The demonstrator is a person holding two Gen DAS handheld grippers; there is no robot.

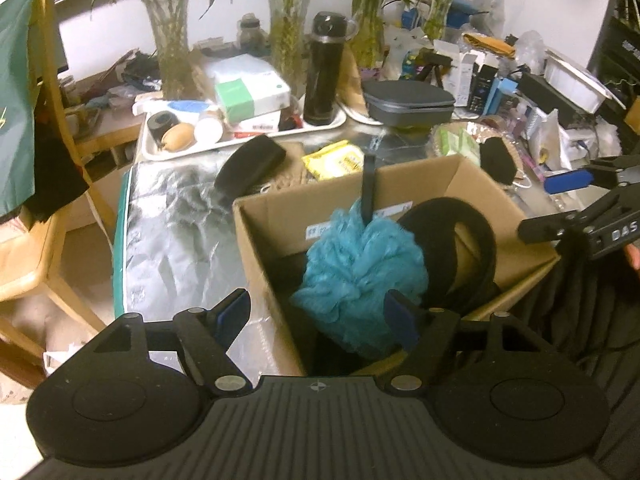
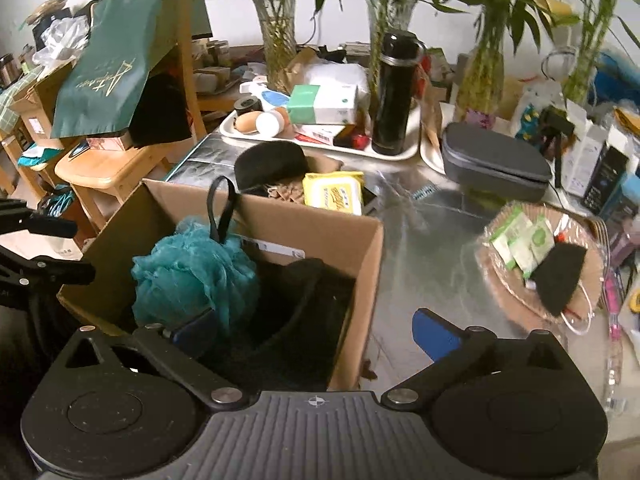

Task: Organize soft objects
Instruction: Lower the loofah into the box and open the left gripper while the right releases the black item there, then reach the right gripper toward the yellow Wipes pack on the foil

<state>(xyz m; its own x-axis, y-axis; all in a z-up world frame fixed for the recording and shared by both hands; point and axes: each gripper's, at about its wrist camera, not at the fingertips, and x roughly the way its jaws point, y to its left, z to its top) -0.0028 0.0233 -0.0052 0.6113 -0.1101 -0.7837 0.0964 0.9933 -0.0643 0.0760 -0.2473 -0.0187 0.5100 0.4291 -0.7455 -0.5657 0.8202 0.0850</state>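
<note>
One loofah (image 1: 360, 264), one box (image 1: 420, 184).

A table (image 2: 432, 248) covered in crinkled silvery foil carries an open cardboard box (image 2: 280, 220) at its near edge. Behind the box lie a yellow wipes pack (image 2: 334, 194), a white tray (image 2: 320, 146) and a grey case (image 2: 494, 166). What looks like a woven basket (image 2: 516, 300) sits at the right.
</note>
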